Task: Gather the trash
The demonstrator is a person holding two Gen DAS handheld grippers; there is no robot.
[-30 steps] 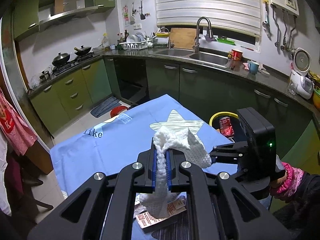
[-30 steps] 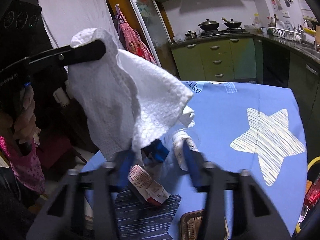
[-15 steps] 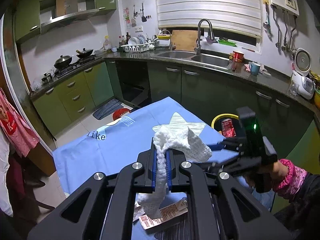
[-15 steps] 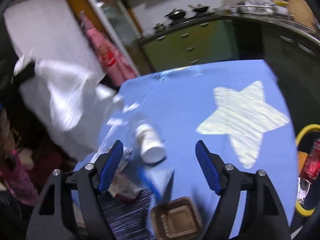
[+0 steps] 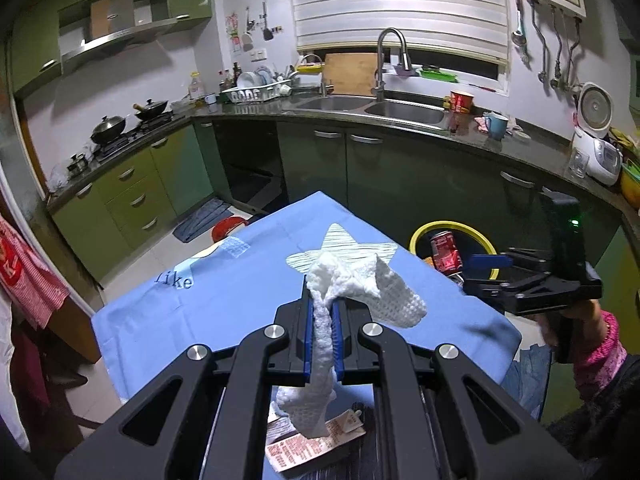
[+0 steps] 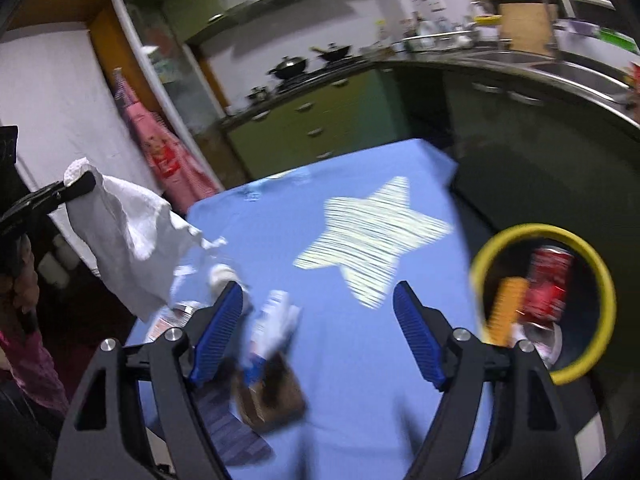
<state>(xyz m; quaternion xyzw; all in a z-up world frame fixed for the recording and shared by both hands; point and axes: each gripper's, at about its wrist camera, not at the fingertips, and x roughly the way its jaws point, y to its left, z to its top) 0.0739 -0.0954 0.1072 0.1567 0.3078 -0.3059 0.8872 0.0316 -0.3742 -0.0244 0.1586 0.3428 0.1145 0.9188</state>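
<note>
Left wrist view: we are pinching a white paper towel [image 5: 352, 280] tight in our left gripper [image 5: 322, 316], its tail hanging over a printed wrapper [image 5: 316, 446] on the blue cloth [image 5: 224, 296]. Our right gripper [image 6: 318, 330] has just been opening; its jaws are standing wide with nothing between them. Beyond the table edge a yellow-rimmed bin [image 6: 600, 276] is holding a red can [image 6: 550, 280].

1. a table under a blue cloth [image 6: 352, 360] printed with a pale striped star [image 6: 372, 236].
2. near its close edge lie a brown tray [image 6: 276, 400], a printed wrapper [image 5: 316, 448] and a small white bottle [image 6: 222, 276].
</note>
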